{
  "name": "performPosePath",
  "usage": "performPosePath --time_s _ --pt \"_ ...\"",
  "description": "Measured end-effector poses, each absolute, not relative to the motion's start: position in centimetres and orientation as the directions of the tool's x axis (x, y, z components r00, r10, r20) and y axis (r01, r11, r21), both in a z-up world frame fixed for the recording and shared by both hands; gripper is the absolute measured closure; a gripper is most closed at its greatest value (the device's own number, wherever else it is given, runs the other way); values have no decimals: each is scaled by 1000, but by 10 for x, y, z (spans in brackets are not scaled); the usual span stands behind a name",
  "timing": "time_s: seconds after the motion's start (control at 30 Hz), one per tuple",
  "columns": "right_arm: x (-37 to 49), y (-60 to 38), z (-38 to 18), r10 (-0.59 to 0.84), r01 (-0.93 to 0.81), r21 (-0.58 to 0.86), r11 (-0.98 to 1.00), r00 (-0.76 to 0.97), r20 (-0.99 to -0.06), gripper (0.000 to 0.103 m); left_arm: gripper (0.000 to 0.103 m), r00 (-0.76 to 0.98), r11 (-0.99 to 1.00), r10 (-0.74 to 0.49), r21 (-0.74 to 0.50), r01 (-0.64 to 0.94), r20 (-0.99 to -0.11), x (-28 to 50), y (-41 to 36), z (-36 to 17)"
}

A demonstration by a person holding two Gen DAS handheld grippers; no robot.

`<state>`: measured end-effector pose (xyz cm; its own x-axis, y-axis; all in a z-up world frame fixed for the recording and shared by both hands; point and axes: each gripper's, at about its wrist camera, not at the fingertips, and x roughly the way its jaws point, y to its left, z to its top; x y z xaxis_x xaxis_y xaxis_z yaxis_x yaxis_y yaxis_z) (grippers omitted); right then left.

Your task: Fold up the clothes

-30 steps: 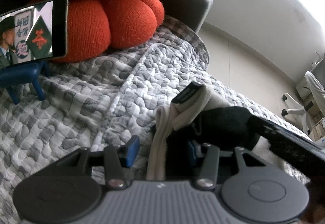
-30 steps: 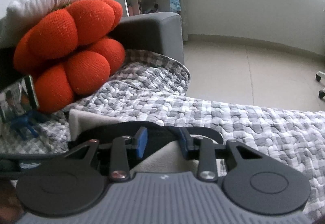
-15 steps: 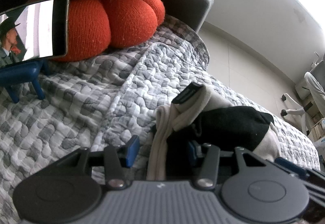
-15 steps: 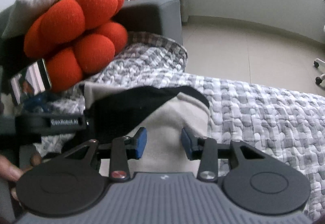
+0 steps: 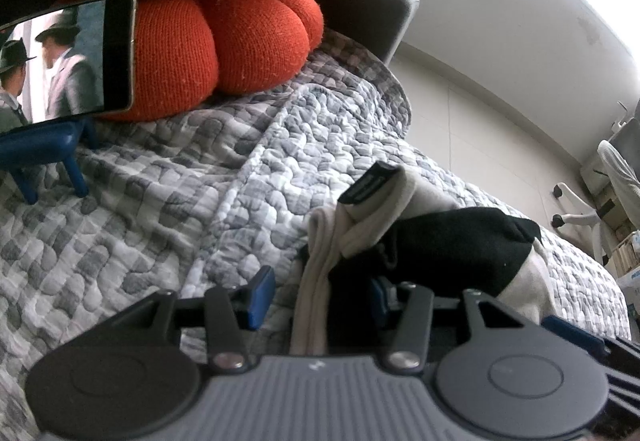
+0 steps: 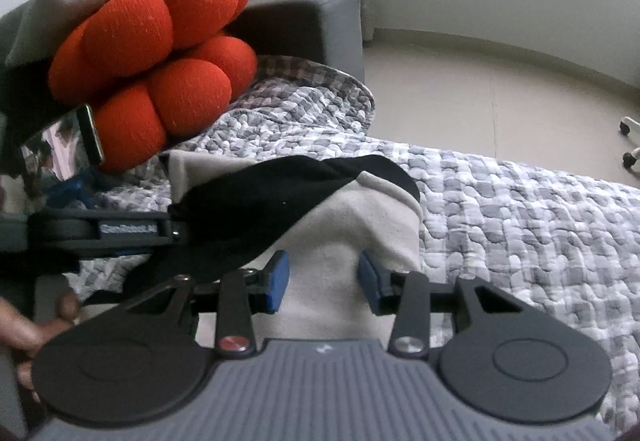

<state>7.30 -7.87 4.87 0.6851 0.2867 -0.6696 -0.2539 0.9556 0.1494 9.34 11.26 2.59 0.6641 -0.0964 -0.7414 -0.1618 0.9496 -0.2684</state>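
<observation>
A beige and black garment (image 5: 440,249) lies bunched on the grey checked quilt (image 5: 140,201). My left gripper (image 5: 320,295) stands open. Beige folds and black cloth sit between its jaws and cover the right pad, and a strip of quilt shows between the cloth and the left pad (image 5: 260,297). In the right wrist view, a left-gripper finger (image 6: 132,229) reaches into the black cloth from the side. My right gripper (image 6: 324,281) is shut on the garment's beige part (image 6: 352,217), with both blue pads against it.
An orange knotted cushion (image 5: 200,21) and a phone on a blue stand (image 5: 68,61) sit at the back left. The grey sofa arm (image 6: 312,29) rises behind them. Pale floor (image 6: 500,81) lies beyond the quilt's edge. A hand (image 6: 24,333) holds the left gripper.
The right gripper has drawn back off the black cloth toward the lower right of the left wrist view. The beige part now sits between its pads. The left gripper stays put.
</observation>
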Motion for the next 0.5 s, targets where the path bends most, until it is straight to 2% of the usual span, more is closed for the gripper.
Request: performPosePath --time_s 0.23,0.5 --pt "69 -79 45 289 -275 139 951 635 -717 60 52 664 951 -94 -265 -161 -742 94 112 25" --pt "60 -80 46 293 -279 143 950 631 -718 60 51 662 948 -103 -275 -161 -742 95 115 25"
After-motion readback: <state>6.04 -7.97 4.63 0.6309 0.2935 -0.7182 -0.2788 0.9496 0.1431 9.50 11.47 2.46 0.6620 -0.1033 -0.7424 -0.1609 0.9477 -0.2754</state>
